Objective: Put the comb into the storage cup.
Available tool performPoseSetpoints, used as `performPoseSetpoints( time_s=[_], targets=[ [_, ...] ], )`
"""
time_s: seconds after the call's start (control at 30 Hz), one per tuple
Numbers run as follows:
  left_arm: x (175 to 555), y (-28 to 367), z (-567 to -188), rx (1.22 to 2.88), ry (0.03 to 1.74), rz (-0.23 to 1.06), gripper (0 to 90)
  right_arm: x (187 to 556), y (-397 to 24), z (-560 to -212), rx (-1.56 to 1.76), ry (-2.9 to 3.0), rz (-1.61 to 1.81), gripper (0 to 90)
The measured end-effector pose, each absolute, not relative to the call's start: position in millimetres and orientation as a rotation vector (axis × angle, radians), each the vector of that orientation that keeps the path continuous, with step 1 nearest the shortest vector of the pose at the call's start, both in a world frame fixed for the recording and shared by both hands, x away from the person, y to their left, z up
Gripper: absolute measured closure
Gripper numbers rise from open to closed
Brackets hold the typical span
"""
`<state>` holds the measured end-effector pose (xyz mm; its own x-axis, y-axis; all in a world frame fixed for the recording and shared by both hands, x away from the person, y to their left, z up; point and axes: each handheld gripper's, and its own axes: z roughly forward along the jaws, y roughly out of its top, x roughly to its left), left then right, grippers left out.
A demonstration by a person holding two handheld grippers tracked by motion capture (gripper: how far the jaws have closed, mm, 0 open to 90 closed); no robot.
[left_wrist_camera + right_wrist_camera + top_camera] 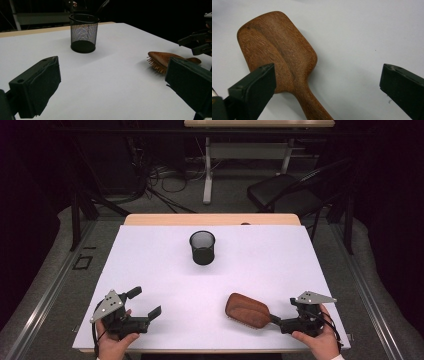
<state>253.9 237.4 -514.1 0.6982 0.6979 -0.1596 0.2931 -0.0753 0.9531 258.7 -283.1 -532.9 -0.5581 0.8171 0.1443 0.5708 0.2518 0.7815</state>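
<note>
The high view looked forward and down from above the person's side of the white table [165, 270], taking in the whole tabletop and the dim floor and furniture beyond. The left gripper view sat low over the table's near left part and faced across it toward the mesh cup [83, 32] and the wooden hairbrush [163, 60], both also seen from above [202, 247] [248, 310]. The right gripper [197, 43] appeared at its far right edge, perhaps cut off by the frame. The right gripper view looked steeply down from close by, with the brush's back [278, 50] large between its own jaws.
</note>
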Motion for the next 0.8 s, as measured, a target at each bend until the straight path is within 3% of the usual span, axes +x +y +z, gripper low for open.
performPoseSetpoints(
  time_s=[0.8],
  targets=[
    [253.3,237.1,-513.3,1.660,0.807,0.411,0.4,266.4,-271.0,-511.7,1.115,2.360,1.039,2.7]
  ],
)
